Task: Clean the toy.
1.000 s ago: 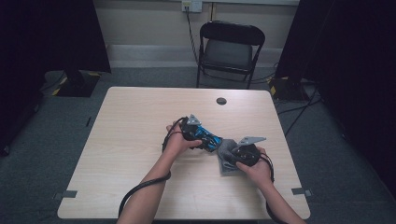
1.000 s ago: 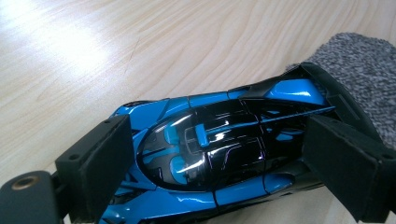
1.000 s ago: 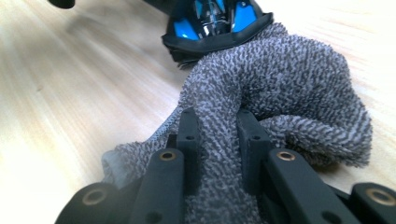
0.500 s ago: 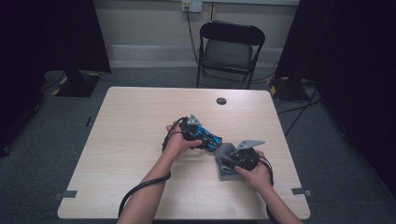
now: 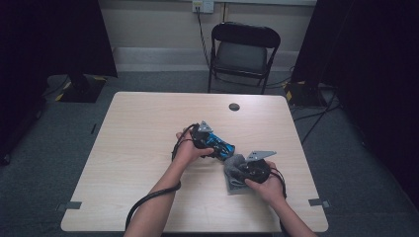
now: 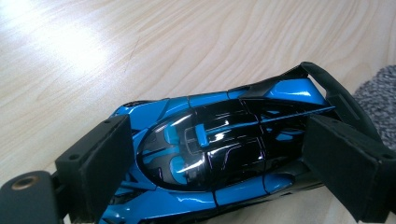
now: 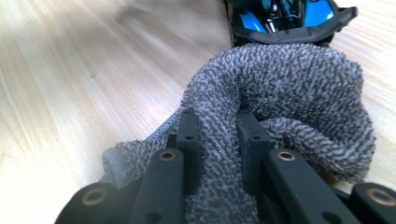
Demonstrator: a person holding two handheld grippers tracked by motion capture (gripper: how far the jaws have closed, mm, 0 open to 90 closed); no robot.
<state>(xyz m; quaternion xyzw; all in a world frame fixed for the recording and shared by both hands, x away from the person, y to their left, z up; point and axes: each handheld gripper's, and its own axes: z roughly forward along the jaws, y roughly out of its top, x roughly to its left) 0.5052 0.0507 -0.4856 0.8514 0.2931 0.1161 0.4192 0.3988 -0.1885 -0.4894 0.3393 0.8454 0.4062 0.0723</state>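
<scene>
In the high view, the 2 forearms come in from the near edge of the table (image 5: pixel 123 163) and bend toward each other over its middle. The right gripper (image 5: pixel 247 170) is the nearer one. Its hand (image 5: pixel 269 185) holds it low, pointing away and a little to the left. Its 2 jaws are almost closed and they pinch a fold of the grey cloth (image 7: pixel 289 88) between them; in the right gripper view the cloth bulges up just ahead of the fingertips and lies bunched on the wood.

Just beyond the cloth, and touching it at its tail end, is the blue and black toy car (image 6: pixel 215 154). The left gripper (image 6: pixel 215 172) clamps it across the body: 1 pad is pressed on each side of the car, so the jaws stand rather wide but are firmly on it. The left hand (image 5: pixel 188 148) is wrapped over the gripper from the far side, with the wrist bent, and a black cable trails back along the forearm.

Around both grippers the table has much free wood, more on the left of the left gripper than on the right of the right one, where the table edge is nearer. Beyond the left gripper, near the far edge, sits a small dark round thing (image 5: pixel 234 106). Behind the table stands a folding chair (image 5: pixel 244 52).

I cannot read any writing on the car, the cloth or the grippers.
</scene>
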